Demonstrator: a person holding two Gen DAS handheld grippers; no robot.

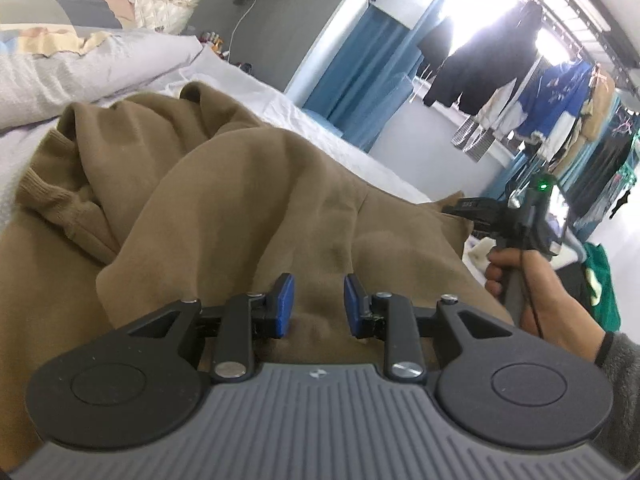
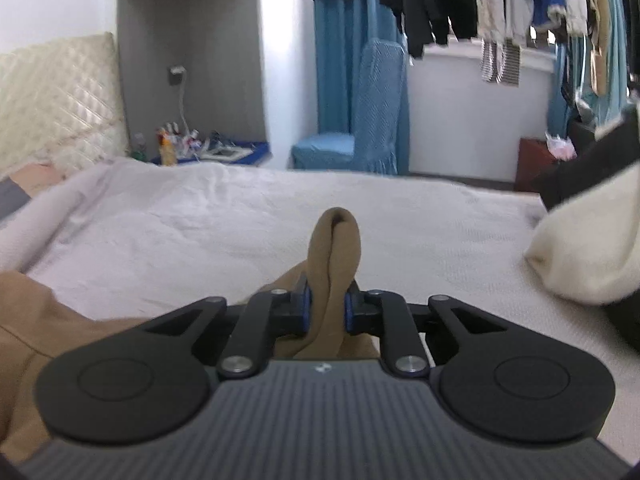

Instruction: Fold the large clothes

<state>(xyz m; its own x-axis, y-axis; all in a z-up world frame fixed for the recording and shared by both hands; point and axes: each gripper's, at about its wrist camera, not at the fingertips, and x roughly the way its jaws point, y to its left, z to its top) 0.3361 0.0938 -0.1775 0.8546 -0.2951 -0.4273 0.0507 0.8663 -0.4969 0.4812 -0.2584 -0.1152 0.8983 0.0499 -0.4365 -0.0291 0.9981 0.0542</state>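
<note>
Plainly, we take the sweatshirt (image 1: pixel 248 184), heaped on the bed (image 2: pixel 240 216) toward its pillow end, for thick, limp, bulky fleece best gripped at hems: our right gripper (image 2: pixel 326 308) pinches a bunched fold, our left gripper (image 1: pixel 319 304) gapes above cloth.

Left tool (image 1: pixel 319 305): blue pads parted, nothing pinched. Right tool (image 2: pixel 326 312): pads clamped on brown cloth (image 2: pixel 336 252), hand (image 1: pixel 532 284) gripping handle.
</note>
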